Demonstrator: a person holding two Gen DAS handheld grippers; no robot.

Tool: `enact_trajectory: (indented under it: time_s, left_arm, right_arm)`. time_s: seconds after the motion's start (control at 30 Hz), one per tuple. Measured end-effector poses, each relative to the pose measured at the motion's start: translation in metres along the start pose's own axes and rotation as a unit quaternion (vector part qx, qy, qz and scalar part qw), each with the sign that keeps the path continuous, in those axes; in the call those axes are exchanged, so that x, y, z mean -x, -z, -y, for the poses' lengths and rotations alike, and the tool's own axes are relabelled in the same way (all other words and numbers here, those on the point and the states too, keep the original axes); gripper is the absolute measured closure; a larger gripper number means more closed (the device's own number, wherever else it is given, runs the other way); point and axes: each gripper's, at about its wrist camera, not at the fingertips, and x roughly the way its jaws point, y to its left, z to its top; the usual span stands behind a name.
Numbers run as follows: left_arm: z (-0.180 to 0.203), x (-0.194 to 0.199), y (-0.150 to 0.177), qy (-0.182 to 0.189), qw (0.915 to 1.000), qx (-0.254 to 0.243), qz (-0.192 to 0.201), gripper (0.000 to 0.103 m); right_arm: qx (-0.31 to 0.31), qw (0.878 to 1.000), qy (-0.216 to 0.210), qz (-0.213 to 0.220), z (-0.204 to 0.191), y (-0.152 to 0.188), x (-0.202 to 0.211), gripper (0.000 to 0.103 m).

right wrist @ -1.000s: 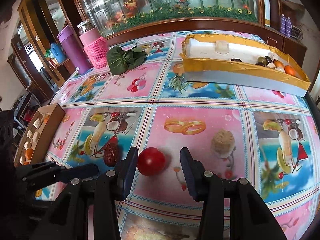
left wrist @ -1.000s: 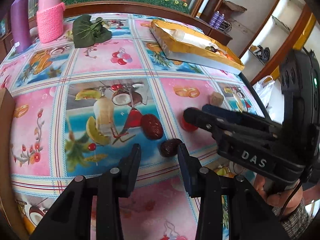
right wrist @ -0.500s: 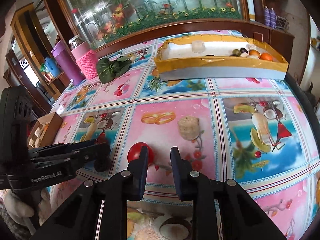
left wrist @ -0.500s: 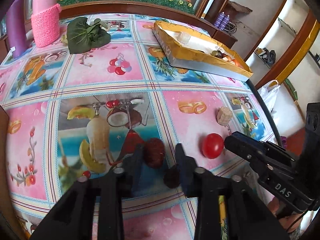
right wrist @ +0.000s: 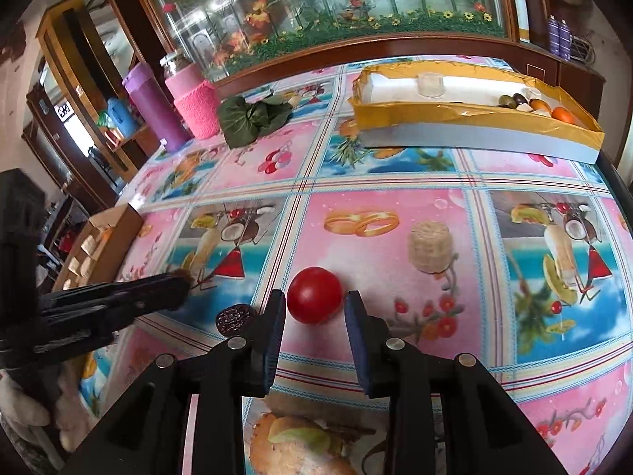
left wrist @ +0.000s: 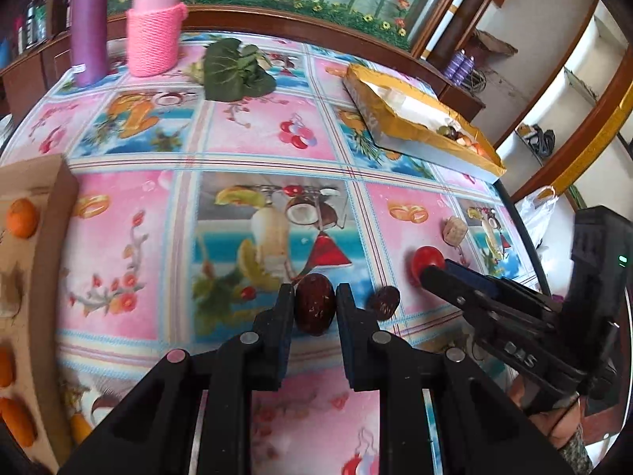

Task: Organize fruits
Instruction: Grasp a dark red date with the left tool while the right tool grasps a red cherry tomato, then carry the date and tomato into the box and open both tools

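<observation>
My left gripper [left wrist: 315,308] is pinched narrow on the dark red date [left wrist: 315,309] at lower centre of its frame, while my right gripper [right wrist: 315,308] stands part-open around the red tomato [right wrist: 314,295], pads beside it with slim gaps, not yet gripping. Risk as I judge it: the round tomato rolling off one pad on closing, or the date slipping if lifted carelessly. Only the left view shows the brown box [left wrist: 47,277] with orange fruits at its left edge; the right view alone shows clearly the yellow tray [right wrist: 474,118] contents upper right
</observation>
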Motion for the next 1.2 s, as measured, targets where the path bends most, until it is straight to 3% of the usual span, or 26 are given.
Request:
enact_trajectory:
  time_s: [0.2,0.43,0.63,0.9,1.07,1.2]
  left_arm:
    - [-0.026,0.042,0.02,-0.006,0.9992,0.032,0.025,0.083]
    - [-0.089,0.108,0.048,-0.041,0.992,0.09,0.078,0.083]
    - [-0.151,0.159,0.078,-0.105,0.9774,0.143,0.114,0.082]
    - [-0.207,0.185,0.12,-0.17,0.9605,0.186,0.119,0.082]
    - [-0.218,0.185,0.132,-0.191,0.9592,0.177,0.111,0.082]
    - [-0.222,0.188,0.137,-0.198,0.9581,0.172,0.116,0.082]
  right_arm:
    - [-0.01,1.0,0.009,-0.003,-0.004,-0.001,-0.004,0.071]
    - [0.007,1.0,0.005,0.015,-0.036,0.005,0.029,0.071]
    - [0.06,0.998,-0.03,0.021,-0.105,0.015,0.049,0.071]
    - [0.147,0.983,-0.107,-0.023,-0.225,0.054,0.036,0.071]
    - [0.199,0.969,-0.133,-0.059,-0.289,0.085,0.015,0.07]
    - [0.221,0.963,-0.135,-0.079,-0.319,0.1,-0.002,0.07]
